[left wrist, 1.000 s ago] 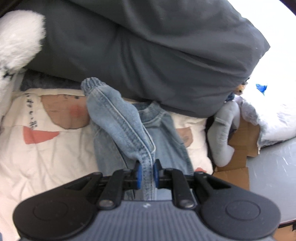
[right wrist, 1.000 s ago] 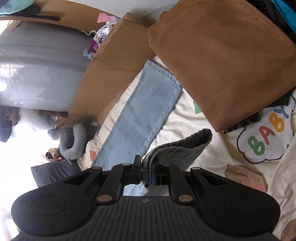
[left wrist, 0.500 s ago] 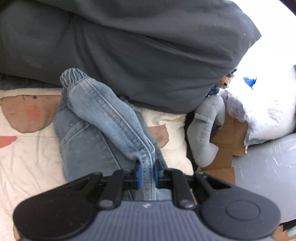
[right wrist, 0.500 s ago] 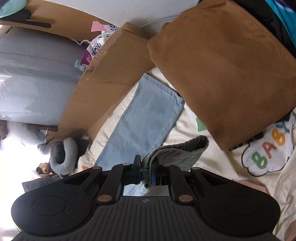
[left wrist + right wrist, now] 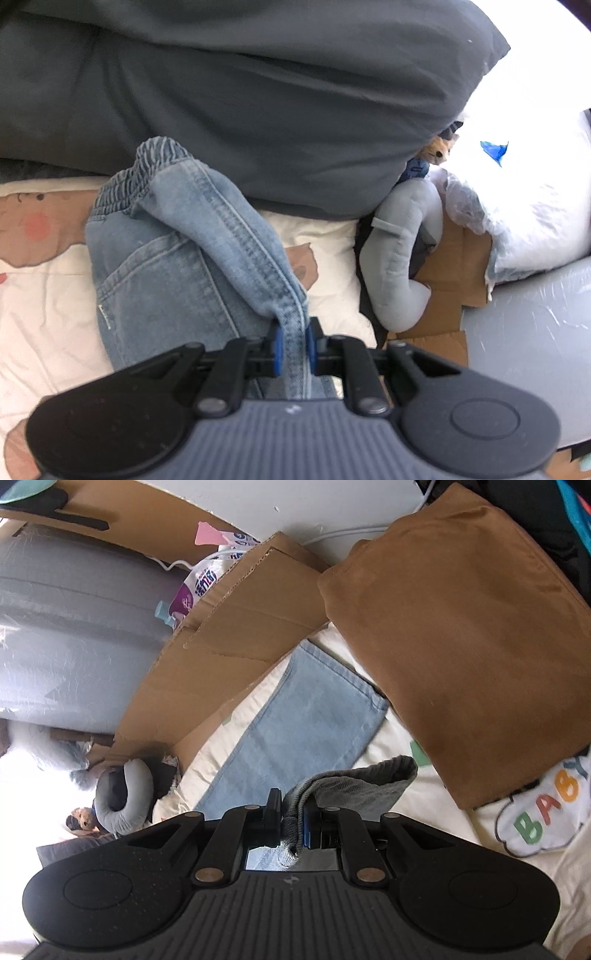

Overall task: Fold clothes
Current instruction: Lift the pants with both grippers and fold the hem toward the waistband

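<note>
Jeans (image 5: 177, 280): both grippers clenched on denim, left gripper (image 5: 293, 345) at side seam, right gripper (image 5: 291, 821) at a fold; leg stretches ahead along bed (image 5: 402, 797).

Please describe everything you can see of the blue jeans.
The jeans are light blue washed denim with an elastic gathered waistband, a back pocket and double-stitched seams. They lie on the cream printed bedding. The left claw pinches a side seam; the right claw pinches a lifted fold, while one leg lies flat.

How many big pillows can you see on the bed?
2: a dark grey pillow behind the jeans, and a brown pillow past the trouser leg. More may be hidden.
</note>
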A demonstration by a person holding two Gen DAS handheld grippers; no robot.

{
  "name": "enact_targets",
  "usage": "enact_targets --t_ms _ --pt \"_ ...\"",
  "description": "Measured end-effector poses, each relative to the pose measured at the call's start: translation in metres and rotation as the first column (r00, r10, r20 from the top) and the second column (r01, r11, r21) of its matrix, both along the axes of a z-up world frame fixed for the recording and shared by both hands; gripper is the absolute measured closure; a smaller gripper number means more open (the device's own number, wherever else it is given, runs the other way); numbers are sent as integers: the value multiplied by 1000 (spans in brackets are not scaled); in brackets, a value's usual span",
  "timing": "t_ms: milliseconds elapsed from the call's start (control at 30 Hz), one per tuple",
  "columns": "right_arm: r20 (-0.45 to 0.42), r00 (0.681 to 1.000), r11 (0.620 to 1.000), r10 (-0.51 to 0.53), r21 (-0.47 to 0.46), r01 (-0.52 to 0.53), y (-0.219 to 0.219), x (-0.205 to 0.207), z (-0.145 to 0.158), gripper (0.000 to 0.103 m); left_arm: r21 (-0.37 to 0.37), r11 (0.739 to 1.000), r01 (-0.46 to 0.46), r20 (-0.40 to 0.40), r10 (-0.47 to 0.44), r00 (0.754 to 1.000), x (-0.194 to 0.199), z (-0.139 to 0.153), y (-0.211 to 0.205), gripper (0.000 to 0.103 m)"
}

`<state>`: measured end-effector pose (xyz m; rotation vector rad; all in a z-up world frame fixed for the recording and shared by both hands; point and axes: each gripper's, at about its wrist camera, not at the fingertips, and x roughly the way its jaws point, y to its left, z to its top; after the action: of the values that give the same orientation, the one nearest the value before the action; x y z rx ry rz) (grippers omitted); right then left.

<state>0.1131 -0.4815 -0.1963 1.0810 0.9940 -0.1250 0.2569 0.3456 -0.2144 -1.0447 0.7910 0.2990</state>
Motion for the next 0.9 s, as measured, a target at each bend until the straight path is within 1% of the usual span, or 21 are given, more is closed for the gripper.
enact_targets --t_ms 167,300,400,600,700,800,900 --pt "4 1000 1000 -12 -4 12 -9 24 -17 93 34 999 26 -11 -25 1000 25 -5 -10 90" --pt "-15 1000 1000 -28 -8 28 -14 42 -38 93 13 1000 11 -18 -10 1000 43 -15 -11 90" --pt "-25 999 999 -25 -21 25 -15 58 -54 93 29 999 31 -27 -30 999 56 -22 -13 90" --pt "-32 998 998 -51 -41 49 -14 92 -82 93 26 999 36 -39 -35 999 80 -46 -14 90" --pt "-31 997 997 -67 -50 65 -16 111 -91 93 38 998 59 -42 -57 997 93 -57 -19 90" --pt "-41 998 996 -57 -78 53 -15 131 -100 93 53 995 88 -50 -85 995 108 -70 -24 89" --pt "-52 997 994 -51 -102 46 -14 150 -111 93 52 995 89 -60 -86 994 120 -84 -26 89"
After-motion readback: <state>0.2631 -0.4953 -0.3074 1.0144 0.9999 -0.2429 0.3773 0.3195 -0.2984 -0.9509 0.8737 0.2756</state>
